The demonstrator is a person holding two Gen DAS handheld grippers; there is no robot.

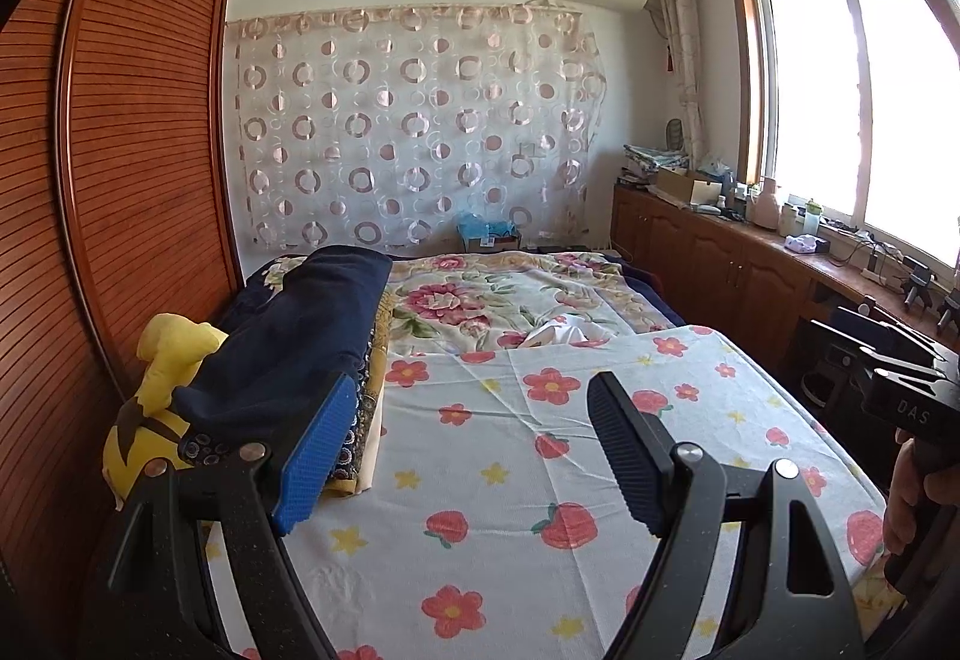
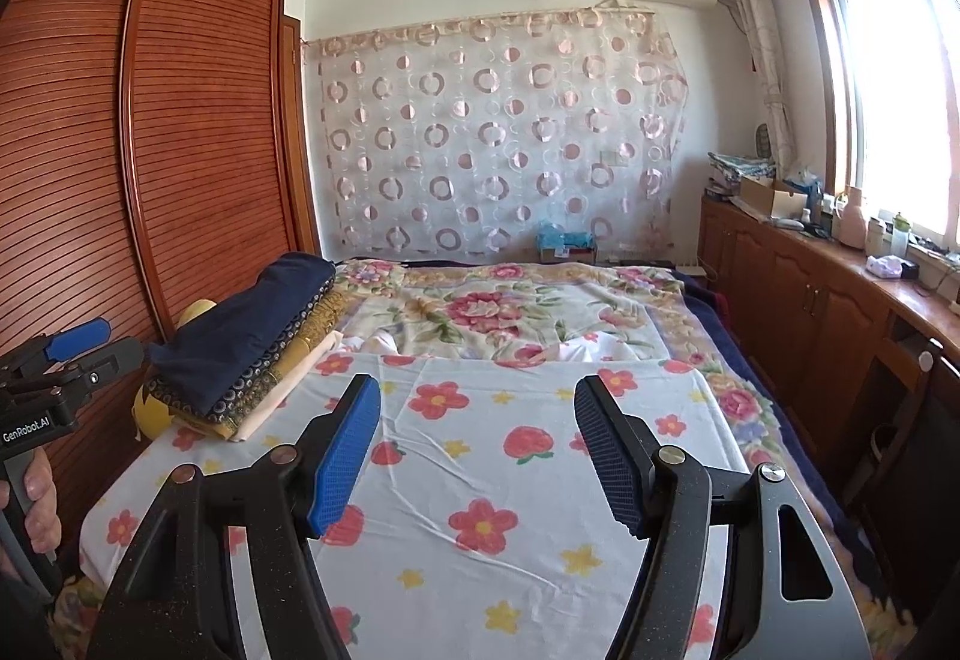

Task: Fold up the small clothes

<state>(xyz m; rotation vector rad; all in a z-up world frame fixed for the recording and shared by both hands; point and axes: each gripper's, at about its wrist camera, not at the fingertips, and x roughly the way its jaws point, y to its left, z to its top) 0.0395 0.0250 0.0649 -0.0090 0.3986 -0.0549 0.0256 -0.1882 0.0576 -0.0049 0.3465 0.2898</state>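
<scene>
A stack of folded clothes (image 1: 300, 336) (image 2: 252, 354), dark navy on top with patterned blue, yellow and cream layers under it, lies along the bed's left side. A small white garment (image 1: 561, 333) (image 2: 576, 348) lies crumpled in the middle of the bed, at the far edge of the white flower-print sheet (image 1: 510, 456) (image 2: 510, 468). My left gripper (image 1: 468, 396) hovers open over the sheet, its left pad just beside the stack. My right gripper (image 2: 477, 402) is open too, above the sheet, with nothing between its fingers. Each gripper shows at the other view's edge.
A yellow plush toy (image 1: 162, 408) is wedged between the stack and the wooden wardrobe (image 1: 120, 168) on the left. A rose-print blanket (image 1: 492, 294) covers the far bed. Low wooden cabinets (image 2: 810, 300) with clutter run under the window on the right.
</scene>
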